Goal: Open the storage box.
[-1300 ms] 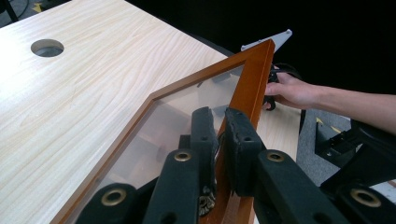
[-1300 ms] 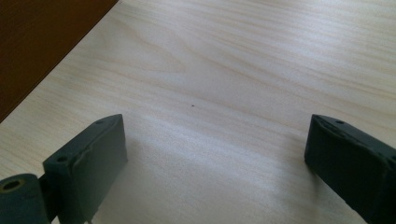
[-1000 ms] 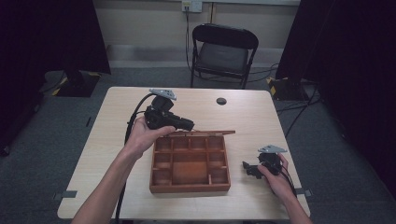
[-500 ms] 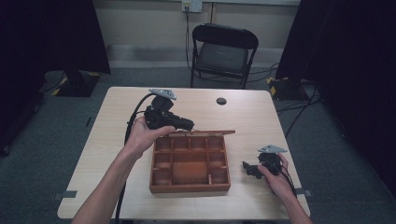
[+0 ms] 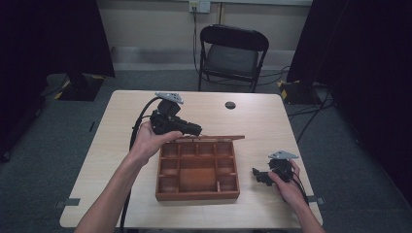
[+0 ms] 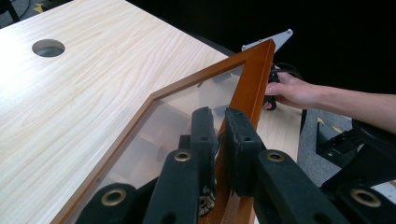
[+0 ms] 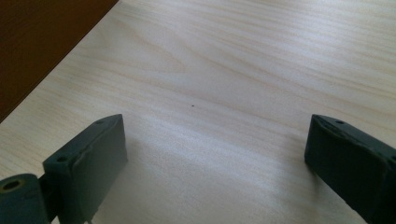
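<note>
Here the light wooden table [image 5: 252, 121] carries everything, its bare top spreading beneath and beyond both claws, with a round cable hole [image 5: 230, 105] in it well past the left gripper, toward the far edge. Next in size is the wooden compartment box [image 5: 197, 171], which sits just below and to the near side of the left gripper and well to the left of the right gripper; its open tray is split into small cells around a larger middle one. Its hinged lid [image 6: 187, 121], a wooden frame around a clear pane, stands raised along the box's far edge, and the frame's rail runs straight between the left claw's two black jaws. The left gripper [image 5: 193, 130], held in the person's left hand [image 5: 148, 141], is clenched on that rail, one jaw on the pane side and one outside it, as the left gripper view shows up close. The right gripper [image 5: 257, 174] rests low over the table to the right of the box, apart from it, held in the right hand [image 5: 287, 187]; in the right gripper view its jaws stand wide apart with only table grain between them, and a dark brown side of the box lies off to their upper left.
</note>
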